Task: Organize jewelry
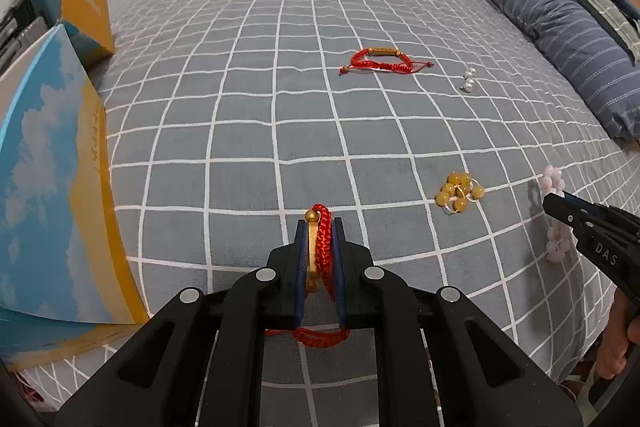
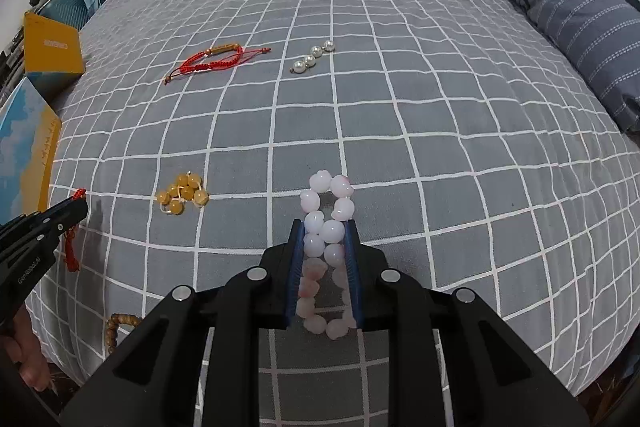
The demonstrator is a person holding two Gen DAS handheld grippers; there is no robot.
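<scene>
Both picks look done, lift is next. Left to right: open box (image 1: 52,187) with the sky-print lid stands at the bed's (image 1: 280,107) left edge, the likely drop spot; its yellow flap (image 2: 52,49) carries white lettering, too blurred to read. Left claw (image 1: 320,251) is pinched narrow on a red cord bracelet (image 1: 323,247) with a gold bar, cord tail hanging out behind the pads. Next over, amber beads (image 1: 460,193) lie loose on the cover, near but apart from both claws. Right claw (image 2: 325,251) is closed on a pink bead bracelet (image 2: 326,223), loop sticking out past the tips; its side reads "DAS" in the left view. Left claw's arm reads roughly "GenRobot.AI" in the right view. Further back: second red bracelet (image 1: 380,61), pearl string (image 2: 314,57). Next move, my guess: raise both straight up, carry left to the box, watch the dangling cord for snags.
</scene>
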